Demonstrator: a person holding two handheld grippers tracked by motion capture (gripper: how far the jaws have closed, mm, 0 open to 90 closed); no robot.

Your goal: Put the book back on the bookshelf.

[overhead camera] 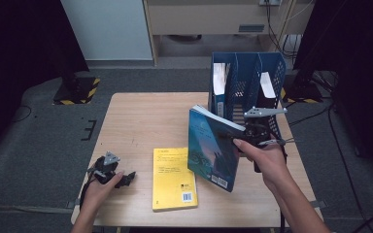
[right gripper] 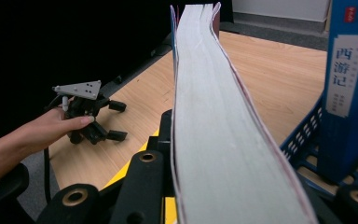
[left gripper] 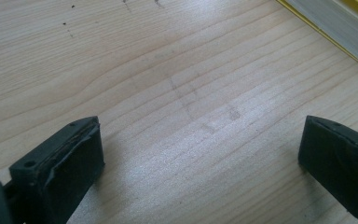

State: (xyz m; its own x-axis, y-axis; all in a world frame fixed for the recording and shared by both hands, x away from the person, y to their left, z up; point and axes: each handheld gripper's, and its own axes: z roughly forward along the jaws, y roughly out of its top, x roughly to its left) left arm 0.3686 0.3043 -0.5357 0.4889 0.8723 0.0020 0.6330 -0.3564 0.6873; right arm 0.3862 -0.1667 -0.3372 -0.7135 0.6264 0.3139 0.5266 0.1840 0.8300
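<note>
Two hand-held grippers show in the high view: the right gripper [overhead camera: 233,136] is clamped on the upper edge of a teal-covered paperback book [overhead camera: 212,150], which it holds upright and tilted above the pale wooden table [overhead camera: 141,121], just in front of a blue plastic mesh file rack [overhead camera: 247,82]; the left gripper [overhead camera: 124,178] rests near the table's near-left corner with its jaws spread and nothing between them. A yellow paperback book [overhead camera: 174,178] lies flat between the two, well apart from the rack, and a blue-spined book [overhead camera: 218,92] stands in the rack's left compartment. In the left gripper view, the black jaws stand wide over bare wood grain, with the yellow book's page edge [left gripper: 335,28] at the upper right. In the right gripper view, the teal book's pale page block [right gripper: 214,130] runs away from the camera, pinched between the jaws, the blue-spined book [right gripper: 347,79] with white lettering stands close at right, and the left gripper [right gripper: 114,121] sits far off on the table in a hand [right gripper: 51,128].
</note>
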